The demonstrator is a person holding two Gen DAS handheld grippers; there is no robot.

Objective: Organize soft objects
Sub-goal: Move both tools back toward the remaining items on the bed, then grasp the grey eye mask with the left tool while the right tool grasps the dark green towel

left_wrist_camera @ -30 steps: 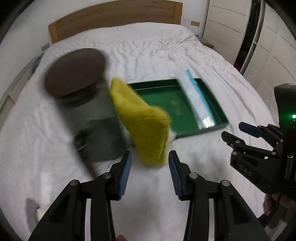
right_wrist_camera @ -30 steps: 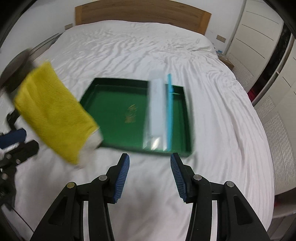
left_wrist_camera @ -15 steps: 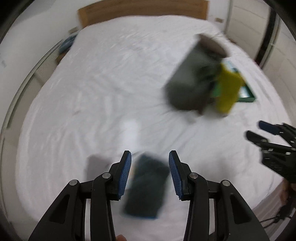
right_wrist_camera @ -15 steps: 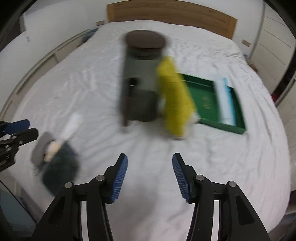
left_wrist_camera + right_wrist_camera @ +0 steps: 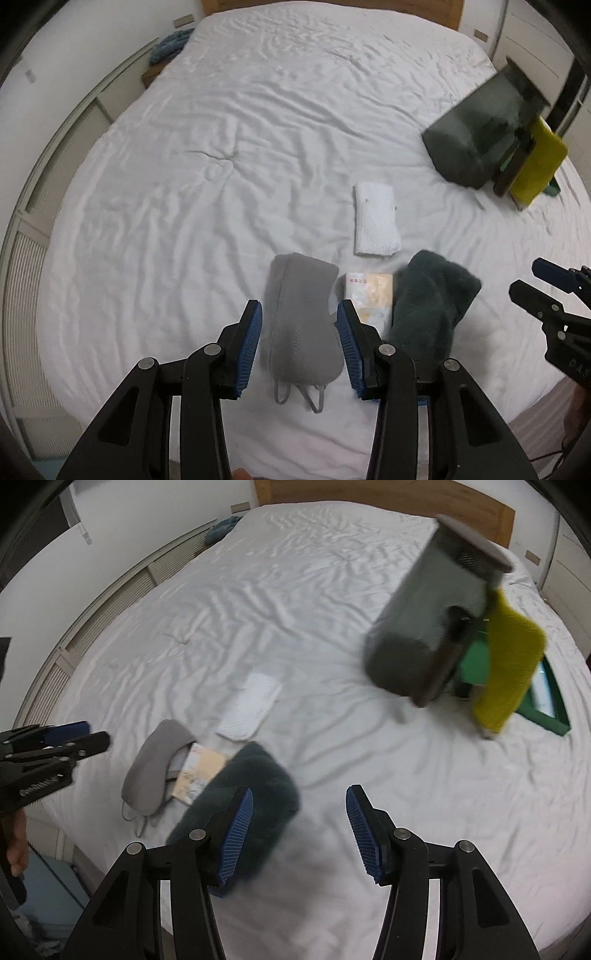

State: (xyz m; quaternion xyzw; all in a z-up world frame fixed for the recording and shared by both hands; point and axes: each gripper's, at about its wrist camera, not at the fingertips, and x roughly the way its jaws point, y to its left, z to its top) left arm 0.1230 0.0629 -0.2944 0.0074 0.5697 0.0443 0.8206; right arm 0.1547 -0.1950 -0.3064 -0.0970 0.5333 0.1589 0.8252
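Bed (image 5: 258,166): white sheet lying wrinkled, wooden headboard behind | near edge: gray eye mask (image 5: 301,325), packet (image 5: 369,295), dark fluffy cloth (image 5: 428,306), white cloth (image 5: 375,219) | far right: green tray (image 5: 546,709) | left gripper (image 5: 299,345) hanging apart, empty over mask | right gripper (image 5: 299,834) having just been opening, empty

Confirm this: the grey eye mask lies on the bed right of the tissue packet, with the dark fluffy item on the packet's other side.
Not quite. In the left wrist view the grey eye mask lies left of the tissue packet; the dark fluffy item is on its right.
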